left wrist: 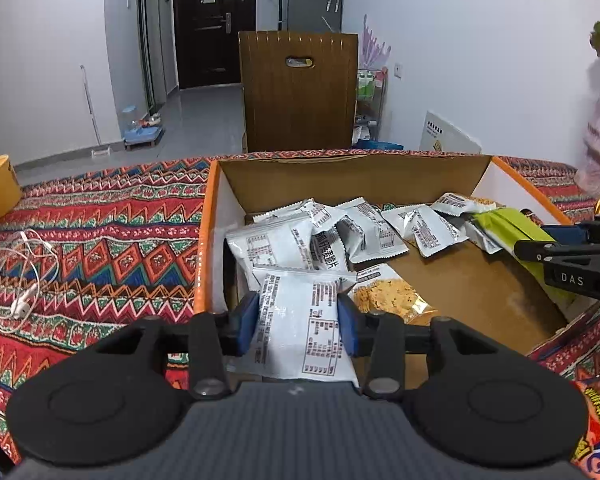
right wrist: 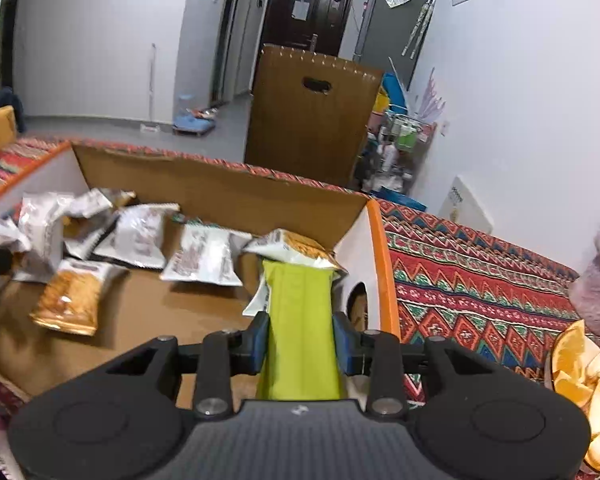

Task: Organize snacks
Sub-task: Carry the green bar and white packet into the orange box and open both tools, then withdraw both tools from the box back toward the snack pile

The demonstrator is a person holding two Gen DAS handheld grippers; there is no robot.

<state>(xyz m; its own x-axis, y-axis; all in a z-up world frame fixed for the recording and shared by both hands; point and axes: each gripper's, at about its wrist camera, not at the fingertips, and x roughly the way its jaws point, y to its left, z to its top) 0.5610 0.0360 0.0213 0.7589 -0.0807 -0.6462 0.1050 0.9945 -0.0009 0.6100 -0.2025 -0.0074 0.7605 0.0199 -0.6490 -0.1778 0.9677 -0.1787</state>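
Jaws on both sides were clamped: left gripper (left wrist: 298, 322) on a white snack packet (left wrist: 300, 328), right gripper (right wrist: 300, 346) on a green bar (right wrist: 300, 320), both over the cardboard box (left wrist: 208, 240). Best bet, I figured: lower each flat onto bare cardboard, then release, no tossing.

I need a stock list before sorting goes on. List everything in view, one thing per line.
Box: one, cardboard with orange rim, on the cloth.
White packets: several, loose at the box's far end.
Cracker packet: one, golden, on the box floor.
Cloth: one, red patterned, under the box.
Earphones: one, white, on the cloth.
Left tool: shut on one white packet.
Right tool: shut on a green packet.
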